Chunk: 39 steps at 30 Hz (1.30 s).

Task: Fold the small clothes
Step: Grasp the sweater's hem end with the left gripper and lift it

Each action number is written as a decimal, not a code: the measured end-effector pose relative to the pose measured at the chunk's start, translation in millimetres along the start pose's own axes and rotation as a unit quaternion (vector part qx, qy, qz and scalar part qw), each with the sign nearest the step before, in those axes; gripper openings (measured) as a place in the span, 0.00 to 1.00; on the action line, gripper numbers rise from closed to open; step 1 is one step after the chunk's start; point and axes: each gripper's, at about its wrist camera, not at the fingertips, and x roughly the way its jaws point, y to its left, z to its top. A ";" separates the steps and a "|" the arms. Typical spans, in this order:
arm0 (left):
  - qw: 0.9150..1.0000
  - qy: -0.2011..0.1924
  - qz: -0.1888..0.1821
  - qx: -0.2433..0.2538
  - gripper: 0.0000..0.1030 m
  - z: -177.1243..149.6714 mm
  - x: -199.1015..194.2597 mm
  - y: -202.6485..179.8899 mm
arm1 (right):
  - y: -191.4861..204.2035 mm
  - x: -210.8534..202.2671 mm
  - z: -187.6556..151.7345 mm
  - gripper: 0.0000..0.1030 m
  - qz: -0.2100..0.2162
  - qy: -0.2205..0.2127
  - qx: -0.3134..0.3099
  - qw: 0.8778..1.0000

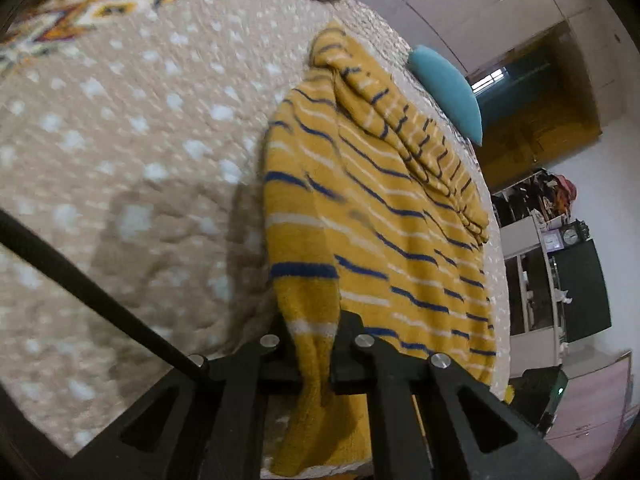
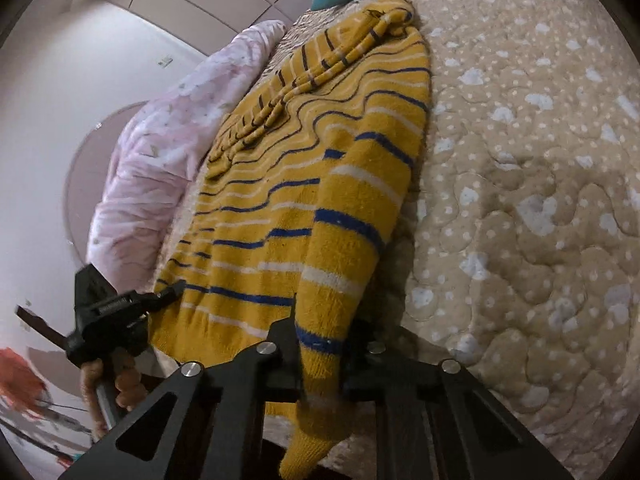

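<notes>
A small mustard-yellow knitted sweater [image 1: 400,220] with blue and white stripes lies on a beige dotted quilt [image 1: 132,168]; it also shows in the right wrist view [image 2: 280,184]. One sleeve is folded across its top. My left gripper [image 1: 316,356] is shut on a bottom corner of the sweater. My right gripper [image 2: 322,356] is shut on the other bottom corner, which hangs between its fingers. The left gripper [image 2: 160,298] shows in the right wrist view at the sweater's lower left, held by a hand.
A teal pillow [image 1: 448,92] lies beyond the sweater. A pink crumpled blanket [image 2: 168,136] lies along the far side of the bed. The quilt [image 2: 520,200] spreads wide on the right. Shelves and a wardrobe [image 1: 552,264] stand past the bed's edge.
</notes>
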 end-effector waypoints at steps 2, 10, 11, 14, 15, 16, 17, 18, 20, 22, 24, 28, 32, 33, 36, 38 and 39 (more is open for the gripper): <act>1.000 -0.009 0.001 0.014 0.06 -5.9 -16.4 -1.2 | 1.2 -7.2 -1.4 0.11 0.013 0.006 -0.009 1.000; 0.999 -0.005 -0.004 0.051 0.06 -54.3 -55.9 -5.3 | 7.9 -44.0 -36.6 0.10 0.032 0.045 -0.055 0.997; 0.998 -0.001 -0.001 0.055 0.06 -59.8 -55.4 -4.1 | 6.0 -43.7 -41.3 0.10 0.025 0.050 -0.058 0.997; 0.998 -0.002 0.009 0.056 0.06 -65.4 -53.9 3.7 | -2.2 -42.4 -46.5 0.10 0.018 0.052 -0.044 0.997; 0.999 -0.001 0.009 0.051 0.06 -63.4 -53.3 5.7 | -5.3 -43.8 -45.1 0.11 0.022 0.050 -0.038 0.998; 0.999 -0.003 0.006 0.047 0.06 -58.8 -53.5 6.9 | -6.2 -45.3 -42.9 0.11 0.022 0.048 -0.037 0.998; 0.999 -0.006 0.006 0.049 0.06 -56.8 -54.5 6.4 | -4.5 -45.7 -39.8 0.11 0.021 0.047 -0.041 0.998; 0.998 -0.013 0.010 0.057 0.06 -50.6 -55.8 3.0 | -2.8 -46.8 -37.8 0.11 0.022 0.047 -0.045 0.998; 0.997 -0.026 0.014 0.069 0.06 -40.6 -58.2 -4.2 | 6.2 -47.2 -27.7 0.11 0.029 0.045 -0.056 0.997; 0.996 -0.041 0.010 0.078 0.06 -28.8 -61.4 -12.6 | 16.0 -48.9 -15.3 0.11 0.041 0.038 -0.066 0.996; 0.995 -0.053 0.004 0.081 0.06 -14.3 -62.6 -21.7 | 30.8 -48.7 3.5 0.11 0.045 0.023 -0.080 0.996; 0.993 -0.076 0.000 0.085 0.06 27.0 -56.2 -41.3 | 51.2 -47.4 45.6 0.11 0.046 -0.015 -0.093 0.994; 0.991 -0.101 0.010 0.085 0.06 76.1 -45.3 -59.4 | 64.9 -39.8 90.7 0.11 0.033 -0.050 -0.094 0.994; 0.991 -0.104 0.010 0.084 0.06 88.4 -42.2 -63.8 | 67.4 -36.5 105.0 0.11 0.031 -0.058 -0.090 0.994; 0.989 -0.111 0.013 0.093 0.06 122.9 -31.4 -79.8 | 74.6 -26.5 135.3 0.11 0.014 -0.078 -0.088 0.993; 0.989 -0.112 0.018 0.097 0.06 140.3 -24.2 -88.2 | 72.5 -21.2 152.3 0.11 0.007 -0.084 -0.080 0.993; 0.989 -0.112 0.018 0.099 0.06 147.5 -20.0 -90.7 | 71.2 -15.9 161.6 0.11 0.009 -0.084 -0.069 0.994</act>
